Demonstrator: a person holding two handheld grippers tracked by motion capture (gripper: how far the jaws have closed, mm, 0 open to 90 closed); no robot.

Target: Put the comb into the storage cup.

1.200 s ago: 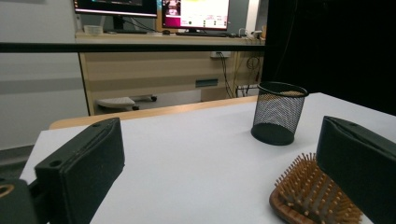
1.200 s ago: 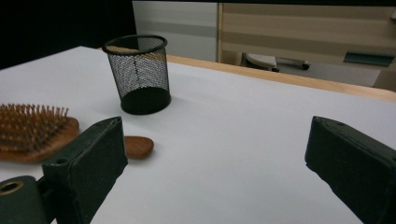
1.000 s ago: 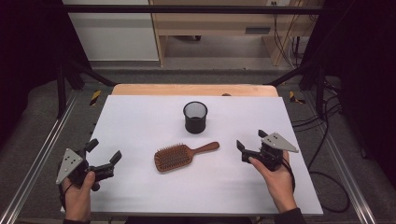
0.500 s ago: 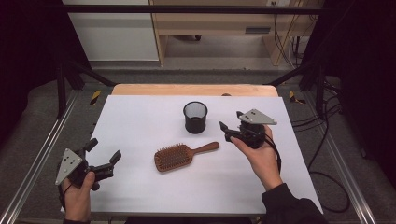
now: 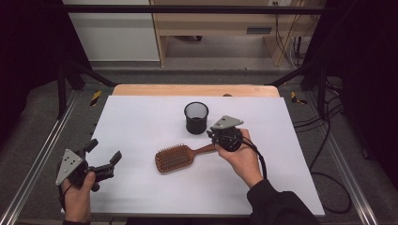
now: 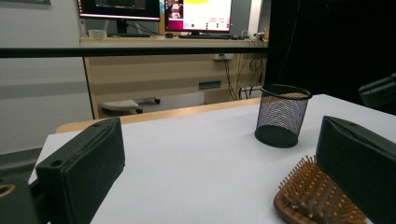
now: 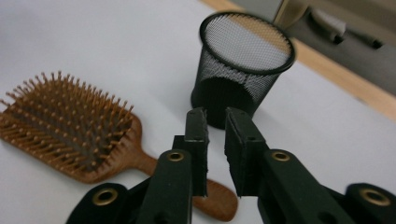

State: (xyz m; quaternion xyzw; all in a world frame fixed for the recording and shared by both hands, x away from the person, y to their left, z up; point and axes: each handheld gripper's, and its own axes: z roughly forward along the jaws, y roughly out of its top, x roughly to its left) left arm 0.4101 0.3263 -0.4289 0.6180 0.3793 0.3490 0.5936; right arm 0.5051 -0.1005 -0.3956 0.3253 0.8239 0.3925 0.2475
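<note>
The right hand-held gripper (image 5: pixel 212 135) hangs over the end of the brush's handle, near the middle of the white worktop (image 5: pixel 141 117). Its jaws have just been closing and now stand almost pressed together, with a narrow slit between them. In the right gripper view they sit above the handle end with nothing between them. The brush (image 5: pixel 180 157) lies flat, bristles up, with its head to the left and its handle pointing right and a little far. The mesh cup (image 5: pixel 196 117) stands upright just beyond the handle, apart from it. The left hand-held gripper (image 5: pixel 104 157) rests at the near left corner of the worktop, well apart from the brush, jaws spread wide and empty.
</note>
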